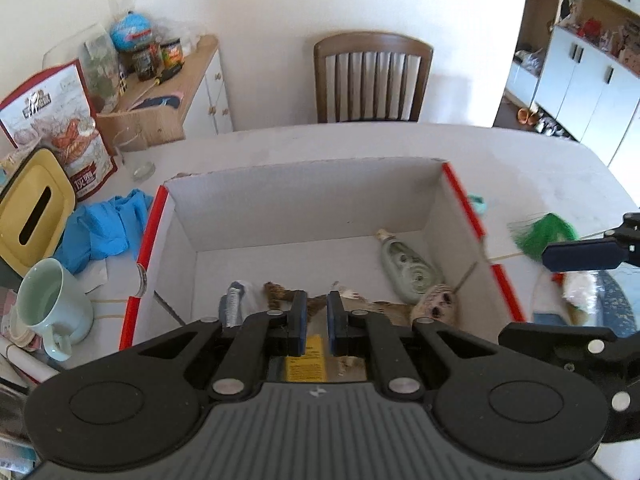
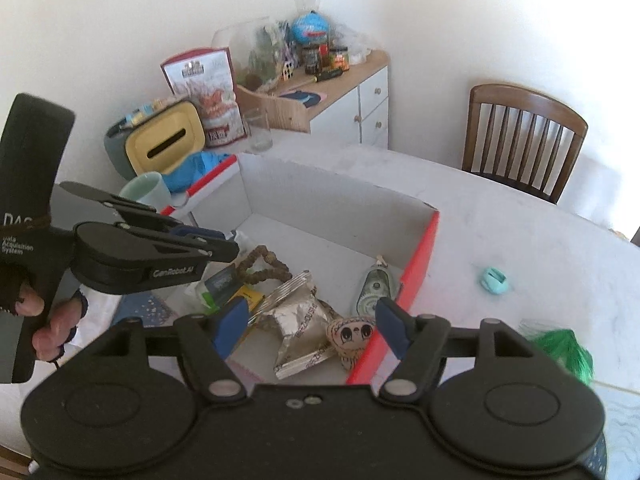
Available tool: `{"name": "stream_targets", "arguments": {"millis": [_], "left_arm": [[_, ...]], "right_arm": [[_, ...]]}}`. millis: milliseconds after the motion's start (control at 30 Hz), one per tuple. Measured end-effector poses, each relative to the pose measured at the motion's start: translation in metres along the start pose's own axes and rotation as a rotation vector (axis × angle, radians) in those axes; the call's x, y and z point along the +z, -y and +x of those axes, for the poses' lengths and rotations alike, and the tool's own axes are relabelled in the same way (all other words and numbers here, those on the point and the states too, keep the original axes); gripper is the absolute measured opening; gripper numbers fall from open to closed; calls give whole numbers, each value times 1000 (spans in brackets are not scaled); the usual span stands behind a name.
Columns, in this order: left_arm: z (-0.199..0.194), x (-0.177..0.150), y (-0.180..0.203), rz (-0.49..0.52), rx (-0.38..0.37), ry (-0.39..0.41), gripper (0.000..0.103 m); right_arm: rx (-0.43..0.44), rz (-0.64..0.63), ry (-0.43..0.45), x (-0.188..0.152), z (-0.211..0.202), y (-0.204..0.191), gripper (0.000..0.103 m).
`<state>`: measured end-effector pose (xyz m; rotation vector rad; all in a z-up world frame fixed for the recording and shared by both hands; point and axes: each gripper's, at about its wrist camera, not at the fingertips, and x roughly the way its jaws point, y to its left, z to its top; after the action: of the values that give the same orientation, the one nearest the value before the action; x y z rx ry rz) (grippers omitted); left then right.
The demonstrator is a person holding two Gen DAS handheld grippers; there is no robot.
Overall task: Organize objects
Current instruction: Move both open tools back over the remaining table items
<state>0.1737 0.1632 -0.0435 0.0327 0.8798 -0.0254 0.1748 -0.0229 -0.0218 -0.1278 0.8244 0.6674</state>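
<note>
The open cardboard box (image 2: 340, 196) sits mid-surface as the collecting place, already holding a foil packet (image 2: 298, 320) and bead string (image 2: 262, 264). The left tool (image 1: 317, 312) hovers over it, nearly closed and empty; the right tool (image 2: 312, 326) is spread wide, likely heading for the green tassel (image 2: 566, 350) outside the box's right wall.

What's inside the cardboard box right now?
Inside the cardboard box: a correction tape, foil packet, painted stone, bead string and green packet. The tongs hide the near end.
</note>
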Motion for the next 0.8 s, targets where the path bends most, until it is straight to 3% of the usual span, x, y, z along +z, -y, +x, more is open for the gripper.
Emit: {"name": "stream_targets", "arguments": {"millis": [233, 333, 533, 600, 800], "left_arm": [[-24, -8, 24, 8, -10, 45, 9], [-32, -13, 36, 10, -26, 55, 15], [-44, -21, 66, 20, -59, 72, 37], [-47, -24, 77, 14, -70, 80, 52], [-52, -29, 113, 30, -79, 108, 73]], "right_arm": [[2, 48, 51, -24, -41, 17, 76], [-1, 77, 64, -38, -61, 31, 76], [-50, 140, 89, -68, -97, 65, 81], [-65, 168, 91, -79, -108, 78, 82], [-127, 226, 102, -108, -136, 113, 87]]}}
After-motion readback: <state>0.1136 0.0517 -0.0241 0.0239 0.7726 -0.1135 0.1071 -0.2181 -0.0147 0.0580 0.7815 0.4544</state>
